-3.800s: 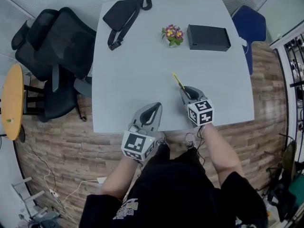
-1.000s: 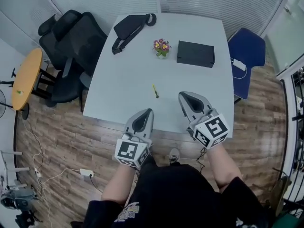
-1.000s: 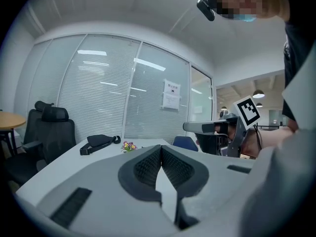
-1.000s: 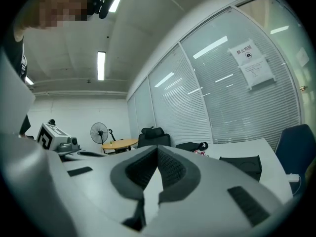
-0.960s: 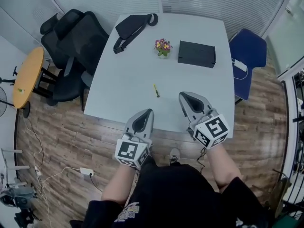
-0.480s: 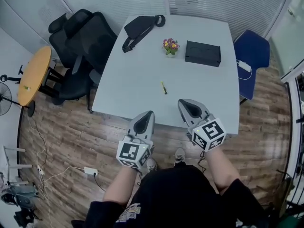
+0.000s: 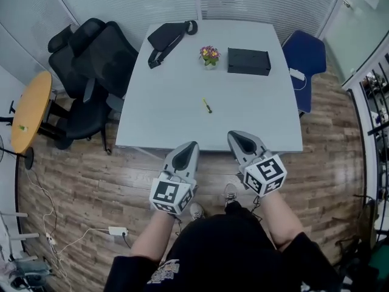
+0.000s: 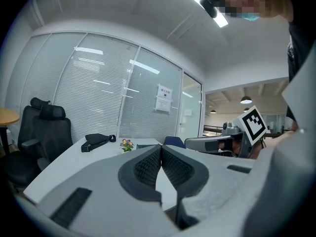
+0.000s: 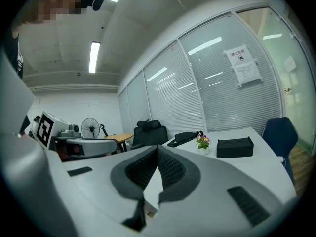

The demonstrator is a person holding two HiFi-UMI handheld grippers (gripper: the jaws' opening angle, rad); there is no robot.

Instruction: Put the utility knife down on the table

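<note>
On the smooth pale-grey table (image 7: 164, 108), near its middle, lies the slim yellow-and-black utility knife (image 7: 208, 106), touched by nothing. You hold both tools at the table's near edge: your left gripper (image 7: 189, 148) and right gripper (image 7: 236, 139) each have ribbed dark pads (image 8: 145, 168) pressed together, pinching nothing.

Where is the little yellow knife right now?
In the head view, the utility knife lies on the white table, around its middle, on the person's side of the flower pot, with nothing touching it.
</note>
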